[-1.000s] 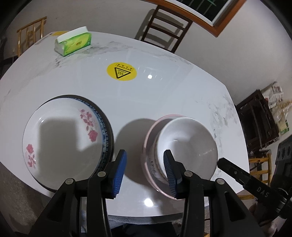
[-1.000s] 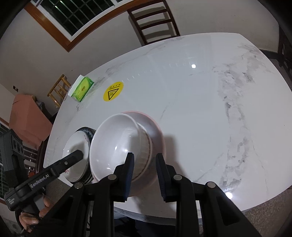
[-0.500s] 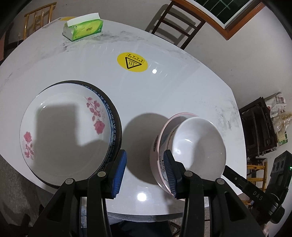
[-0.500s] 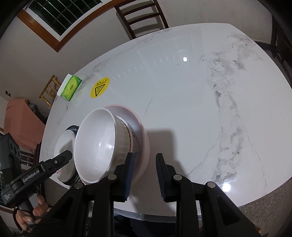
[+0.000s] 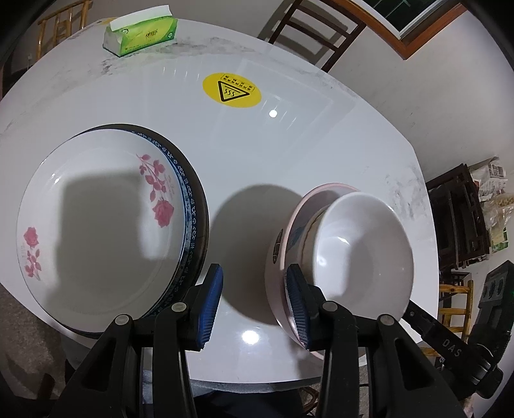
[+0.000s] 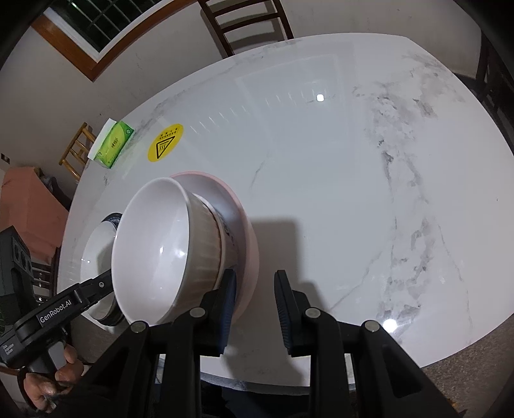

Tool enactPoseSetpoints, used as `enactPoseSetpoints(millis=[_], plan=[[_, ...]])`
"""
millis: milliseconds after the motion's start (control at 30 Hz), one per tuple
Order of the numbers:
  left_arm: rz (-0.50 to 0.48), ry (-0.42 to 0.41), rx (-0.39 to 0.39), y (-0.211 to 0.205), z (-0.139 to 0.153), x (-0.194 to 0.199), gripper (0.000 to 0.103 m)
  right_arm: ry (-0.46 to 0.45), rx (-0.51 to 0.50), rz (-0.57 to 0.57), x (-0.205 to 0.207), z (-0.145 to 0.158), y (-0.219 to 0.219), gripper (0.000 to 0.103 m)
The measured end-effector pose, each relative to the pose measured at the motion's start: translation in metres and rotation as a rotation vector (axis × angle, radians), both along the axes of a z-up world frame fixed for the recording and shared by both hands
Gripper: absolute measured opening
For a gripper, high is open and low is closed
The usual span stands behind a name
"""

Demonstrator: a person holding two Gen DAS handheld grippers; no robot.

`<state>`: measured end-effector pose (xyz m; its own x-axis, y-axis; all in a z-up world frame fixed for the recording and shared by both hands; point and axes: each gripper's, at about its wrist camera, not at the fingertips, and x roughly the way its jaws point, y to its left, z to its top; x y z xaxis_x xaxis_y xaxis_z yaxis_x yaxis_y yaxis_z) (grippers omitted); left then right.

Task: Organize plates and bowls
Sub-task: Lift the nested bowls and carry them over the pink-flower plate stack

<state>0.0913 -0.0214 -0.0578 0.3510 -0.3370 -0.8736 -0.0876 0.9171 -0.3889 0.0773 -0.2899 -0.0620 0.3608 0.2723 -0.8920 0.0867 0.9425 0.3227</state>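
Our left tongs stand part open with nothing between the blue pads; their right pad lies against the outer wall of the bowl stack. Our right tongs are open a narrower gap, also empty, their left pad just beside the pink rim on the stack's other side. So the bowls sit between our two tongs, near the tabletop's near edge: a white bowl nested in a patterned one, nested in a pink one, the stack looking tilted, though the lens may be the cause. Either hand is about equally near; a round rim has no long axis, so we judge that each tong must take the rim edge-on.

To the left, the plates lie stacked, a rose plate on a dark-rimmed one, close to the left tongs.

The marble tabletop carries a yellow sticker mid-table and a tissue pack by the far edge. Chairs stand behind the table, below a wood-framed window.
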Motion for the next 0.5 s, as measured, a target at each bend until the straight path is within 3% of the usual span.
enactPoseSetpoints(millis=[300, 500], plan=[[-0.016, 0.005, 0.021, -0.006, -0.01, 0.004, 0.038, 0.011, -0.037, 0.002, 0.008, -0.006, 0.003, 0.025], [-0.017, -0.01, 0.041, -0.007, -0.012, 0.005, 0.047, 0.009, -0.066, -0.001, 0.011, -0.007, 0.006, 0.025]])
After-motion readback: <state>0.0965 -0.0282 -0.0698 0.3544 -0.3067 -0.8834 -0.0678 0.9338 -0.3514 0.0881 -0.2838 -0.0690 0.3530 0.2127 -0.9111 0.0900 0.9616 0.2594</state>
